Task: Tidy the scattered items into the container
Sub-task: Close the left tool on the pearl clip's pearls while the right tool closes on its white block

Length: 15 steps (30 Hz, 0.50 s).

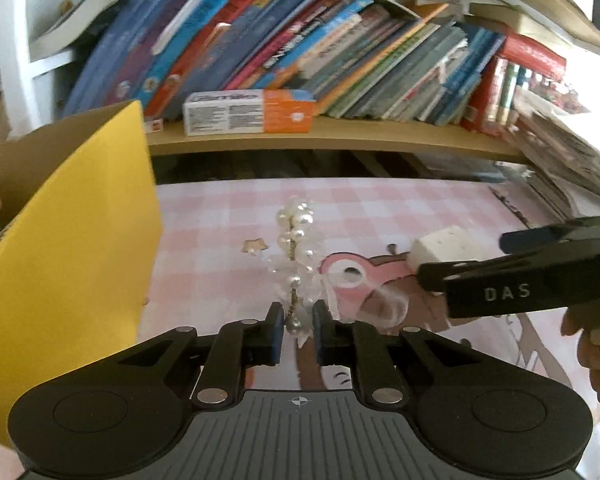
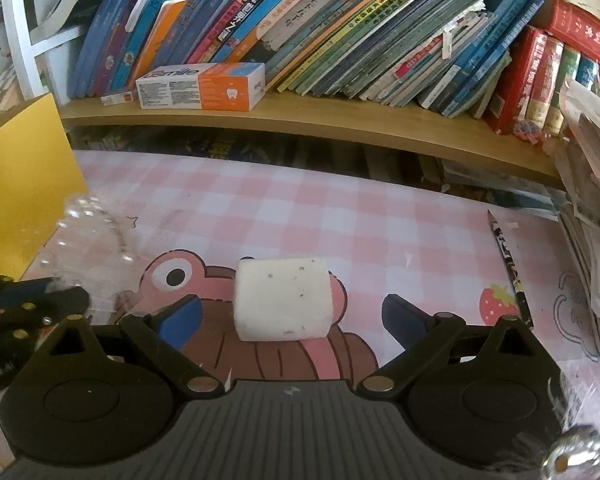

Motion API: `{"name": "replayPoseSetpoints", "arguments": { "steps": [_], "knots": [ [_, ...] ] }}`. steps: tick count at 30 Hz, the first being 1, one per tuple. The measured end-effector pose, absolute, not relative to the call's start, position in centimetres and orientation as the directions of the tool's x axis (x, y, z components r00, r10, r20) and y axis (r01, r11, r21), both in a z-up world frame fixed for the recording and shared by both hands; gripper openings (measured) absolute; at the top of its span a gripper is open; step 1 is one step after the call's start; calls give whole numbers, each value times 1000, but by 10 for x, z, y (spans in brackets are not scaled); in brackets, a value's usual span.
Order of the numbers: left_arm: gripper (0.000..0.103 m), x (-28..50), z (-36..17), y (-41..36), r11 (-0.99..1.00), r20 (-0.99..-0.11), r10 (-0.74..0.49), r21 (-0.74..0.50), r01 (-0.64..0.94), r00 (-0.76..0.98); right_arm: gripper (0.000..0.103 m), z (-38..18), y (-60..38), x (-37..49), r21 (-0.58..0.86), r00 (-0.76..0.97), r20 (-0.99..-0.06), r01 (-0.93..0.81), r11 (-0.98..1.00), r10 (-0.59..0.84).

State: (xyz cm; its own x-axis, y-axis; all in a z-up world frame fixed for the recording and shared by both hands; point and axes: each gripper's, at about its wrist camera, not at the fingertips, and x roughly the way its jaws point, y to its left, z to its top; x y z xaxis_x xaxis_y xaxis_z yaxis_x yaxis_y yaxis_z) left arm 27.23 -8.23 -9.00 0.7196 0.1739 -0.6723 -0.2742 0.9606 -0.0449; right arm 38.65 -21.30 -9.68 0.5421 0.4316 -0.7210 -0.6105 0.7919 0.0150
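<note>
My left gripper point(image 1: 296, 326) is clamped on the lower end of a pearl strand point(image 1: 296, 248), its blue pads pinching the chain and a tuft of clear trim. The strand's long axis runs straight away from me, in line with the fingers, and it seems to stand clear of the worktop point(image 1: 400, 208) rather than lie on it, though I cannot be sure of that from this view. The yellow box point(image 1: 72, 240), which I take to be the container, stands just to the left of this gripper, its near wall tall and close, its open top up and to the left. So the move I expect is a short carry leftward and up over that wall. The strand is floppy, so its free end may well swing and catch the rim.

My right gripper point(image 2: 292, 316) stands wide apart and holds nothing. A white block point(image 2: 280, 300) lies on the worktop between its fingers, slightly nearer the left pad, with clear space on both sides; neither pad touches it. Its longer side lies across the gap, from finger to finger, so the jaws would close on its short ends. This is plainly the nearer hand for the block; the left one is busy. A pencil point(image 2: 508, 268) lies well off to the right, pointing away from me, near a stack of papers point(image 2: 592, 240).
</note>
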Motion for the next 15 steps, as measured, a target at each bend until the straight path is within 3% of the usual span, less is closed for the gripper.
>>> {"name": "replayPoseSetpoints", "arguments": {
  "steps": [5, 9, 15],
  "knots": [
    [13, 272, -94, -81, 962, -680, 175, -36, -271, 712, 95, -98, -210, 388, -7, 551, -723, -609, 793, 417],
    [13, 272, -95, -82, 965, -684, 170, -31, -262, 709, 74, -103, -203, 392, -34, 547, -735, -619, 784, 400],
    [13, 272, -95, -80, 966, -686, 167, -29, -255, 708, 52, -107, -200, 393, -19, 522, -745, -639, 769, 415]
  ]
}}
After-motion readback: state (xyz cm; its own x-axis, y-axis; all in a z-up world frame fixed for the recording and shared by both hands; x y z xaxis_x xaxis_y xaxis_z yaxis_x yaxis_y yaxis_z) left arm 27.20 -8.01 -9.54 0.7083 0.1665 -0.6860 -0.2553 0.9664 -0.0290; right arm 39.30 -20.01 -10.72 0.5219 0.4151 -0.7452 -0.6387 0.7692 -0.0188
